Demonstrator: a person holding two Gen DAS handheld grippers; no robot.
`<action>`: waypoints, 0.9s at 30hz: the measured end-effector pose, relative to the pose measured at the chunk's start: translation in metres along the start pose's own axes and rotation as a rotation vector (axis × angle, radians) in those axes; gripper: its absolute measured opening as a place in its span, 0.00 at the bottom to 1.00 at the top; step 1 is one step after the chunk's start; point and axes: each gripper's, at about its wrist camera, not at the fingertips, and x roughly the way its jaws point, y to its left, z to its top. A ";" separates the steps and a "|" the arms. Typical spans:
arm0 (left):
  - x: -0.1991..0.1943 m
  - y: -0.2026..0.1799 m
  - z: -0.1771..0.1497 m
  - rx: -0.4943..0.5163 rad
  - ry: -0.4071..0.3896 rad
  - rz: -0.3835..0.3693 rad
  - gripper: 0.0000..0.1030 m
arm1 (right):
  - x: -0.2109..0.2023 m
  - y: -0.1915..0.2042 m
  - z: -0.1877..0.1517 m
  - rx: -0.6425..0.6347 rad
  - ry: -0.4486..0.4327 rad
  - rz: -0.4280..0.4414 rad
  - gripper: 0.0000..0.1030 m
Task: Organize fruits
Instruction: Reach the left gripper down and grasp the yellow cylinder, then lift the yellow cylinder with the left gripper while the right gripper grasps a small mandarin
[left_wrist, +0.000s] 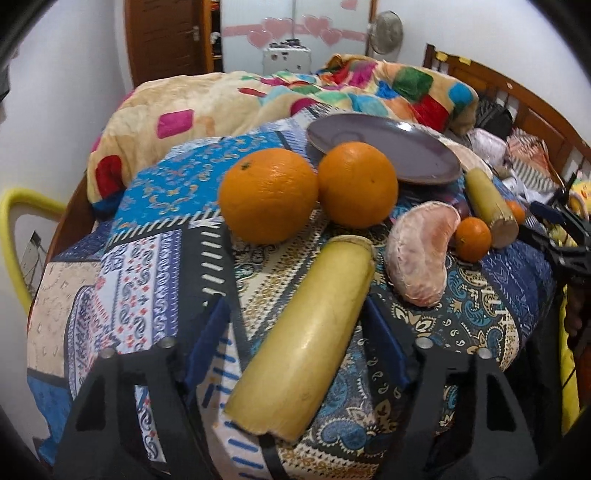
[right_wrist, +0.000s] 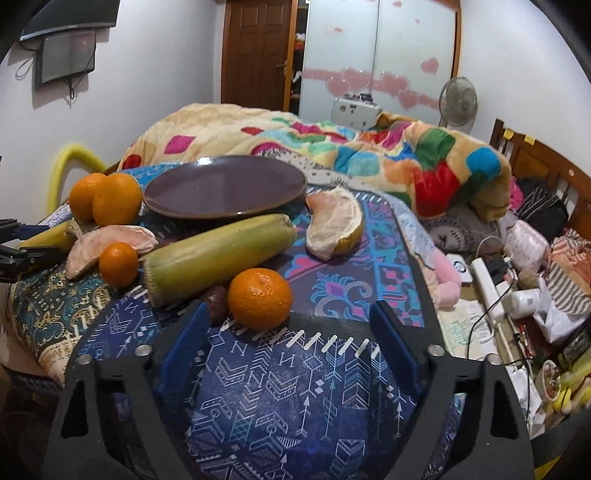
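In the left wrist view my left gripper (left_wrist: 295, 317) is open, its jaws on either side of a yellow-green sugarcane piece (left_wrist: 306, 339) lying on the patterned cloth, without gripping it. Two big oranges (left_wrist: 269, 195) (left_wrist: 357, 184) sit beyond it, before a purple plate (left_wrist: 399, 147). A pomelo segment (left_wrist: 421, 254), a small orange (left_wrist: 472, 238) and a second cane piece (left_wrist: 489, 210) lie to the right. In the right wrist view my right gripper (right_wrist: 290, 332) is open and empty, just short of a mandarin (right_wrist: 259, 297). The plate (right_wrist: 225, 186), cane (right_wrist: 221, 254) and another pomelo segment (right_wrist: 336, 221) lie beyond.
The fruits lie on a cloth-covered cushion (right_wrist: 295, 387) on a bed. A colourful blanket (right_wrist: 388, 155) is heaped behind. Clutter with a power strip (right_wrist: 487, 284) and bottles lies to the right. A yellow tube (left_wrist: 14, 236) stands at the left. A wooden headboard (left_wrist: 517, 96) is far right.
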 end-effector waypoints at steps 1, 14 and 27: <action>0.002 -0.002 0.001 0.012 0.007 -0.003 0.65 | 0.002 -0.002 0.000 0.006 0.007 0.012 0.76; 0.009 -0.009 0.017 0.065 0.040 -0.035 0.43 | 0.010 0.000 0.009 -0.008 0.030 0.123 0.41; -0.015 -0.008 0.028 0.064 -0.006 0.011 0.35 | -0.004 -0.012 0.015 0.026 0.005 0.106 0.33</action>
